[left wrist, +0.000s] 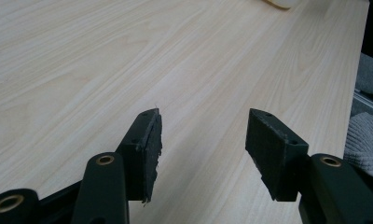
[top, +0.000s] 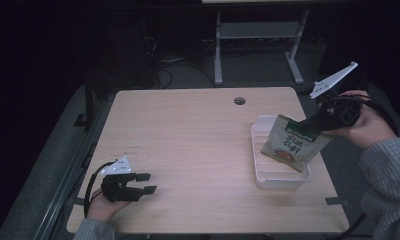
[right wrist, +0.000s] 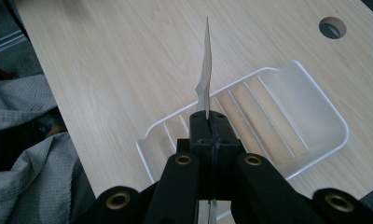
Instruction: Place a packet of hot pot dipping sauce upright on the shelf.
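Item: snack pouch point(top: 292, 146), flat, tan and green with printed lettering. Position: held in the air over the white tray point(top: 283, 181), hanging tilted from its top edge, lower corner low over the tray's near end and apparently not yet resting on it. In the right gripper view the pouch point(right wrist: 205, 70) shows edge-on as a thin blade rising from between the jaws.

Holder: right gripper point(top: 308, 125), clenched on the pouch's top edge, jaws pressed together with only the film between them. The person's right hand point(top: 360, 122) comes in from the desk's right side.

Receptacle: white tray, shallow, ribbed floor point(right wrist: 268, 116), nothing in it, standing near the right edge of the desk point(top: 188, 150).

Other hand: left gripper point(top: 144, 183), released, jaws standing apart with nothing between them point(left wrist: 203, 140), resting low at the desk's near left corner, well apart from the tray.

Step in hand (judged): carrying the pouch over the tray, placement not yet done.

Next move calls for (judged): lowering the pouch until it lies within the tray's rim, tipping it flat so that it does not lean on the wall, then letting go. Risk: a pouch released upright may topple over the low rim.
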`<action>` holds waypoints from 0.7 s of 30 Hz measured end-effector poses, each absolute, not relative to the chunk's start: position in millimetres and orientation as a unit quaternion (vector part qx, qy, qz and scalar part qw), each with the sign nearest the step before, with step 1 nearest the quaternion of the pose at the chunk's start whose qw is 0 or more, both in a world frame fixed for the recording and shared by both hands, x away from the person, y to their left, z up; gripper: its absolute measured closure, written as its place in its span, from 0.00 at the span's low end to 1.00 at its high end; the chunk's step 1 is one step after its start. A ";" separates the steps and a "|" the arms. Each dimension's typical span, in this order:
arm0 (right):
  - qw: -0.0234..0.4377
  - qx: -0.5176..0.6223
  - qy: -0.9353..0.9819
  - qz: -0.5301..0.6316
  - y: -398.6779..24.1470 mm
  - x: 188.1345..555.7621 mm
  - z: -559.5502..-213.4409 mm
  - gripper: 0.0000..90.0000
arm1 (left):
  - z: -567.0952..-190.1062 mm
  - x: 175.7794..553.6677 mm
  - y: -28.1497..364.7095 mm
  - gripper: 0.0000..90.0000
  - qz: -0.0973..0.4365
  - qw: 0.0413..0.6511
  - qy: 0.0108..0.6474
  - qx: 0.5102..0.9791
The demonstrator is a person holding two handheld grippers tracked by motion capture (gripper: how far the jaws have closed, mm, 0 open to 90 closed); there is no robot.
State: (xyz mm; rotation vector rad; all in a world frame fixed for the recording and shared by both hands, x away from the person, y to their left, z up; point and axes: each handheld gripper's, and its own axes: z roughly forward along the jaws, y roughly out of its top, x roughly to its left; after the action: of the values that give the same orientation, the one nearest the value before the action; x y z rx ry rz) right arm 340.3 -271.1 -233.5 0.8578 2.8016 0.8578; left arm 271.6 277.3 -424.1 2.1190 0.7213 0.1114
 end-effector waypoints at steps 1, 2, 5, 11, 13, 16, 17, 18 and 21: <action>0.044 0.281 0.917 0.281 -271.1 340.3 -233.5 1.00 | -424.1 271.6 277.3 0.50 0.045 0.435 0.290 0.851; 0.043 0.278 0.918 0.280 -271.0 340.1 -233.8 1.00 | -424.1 271.6 277.1 0.50 0.045 0.436 0.290 0.851; 0.040 0.270 0.921 0.279 -270.2 339.3 -234.5 0.99 | -424.1 271.8 277.3 0.50 0.044 0.436 0.291 0.850; 0.044 0.273 0.922 0.272 -269.3 340.7 -236.3 0.99 | -424.2 272.1 277.8 0.50 0.044 0.436 0.291 0.850; 0.048 0.274 0.921 0.274 -269.9 341.5 -235.7 1.00 | -424.2 272.2 277.9 0.50 0.044 0.436 0.291 0.850; 0.054 0.277 0.919 0.275 -270.2 342.7 -234.6 1.00 | -424.3 272.3 278.0 0.50 0.044 0.437 0.292 0.850; 0.056 0.278 0.918 0.277 -270.3 343.6 -234.2 1.00 | -424.3 272.4 278.0 0.50 0.044 0.436 0.292 0.850; 0.063 0.284 0.915 0.279 -270.3 345.9 -233.6 1.00 | -424.4 272.4 277.9 0.50 0.044 0.437 0.292 0.850; 0.072 0.289 0.911 0.286 -270.8 349.5 -234.2 1.00 | -424.6 272.4 277.8 0.50 0.043 0.436 0.292 0.850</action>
State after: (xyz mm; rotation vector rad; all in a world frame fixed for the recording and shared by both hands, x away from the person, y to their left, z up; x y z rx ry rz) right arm 349.5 -270.8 -234.2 0.8673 2.7380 0.8584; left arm 272.4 277.8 -424.6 2.1146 0.7271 0.1069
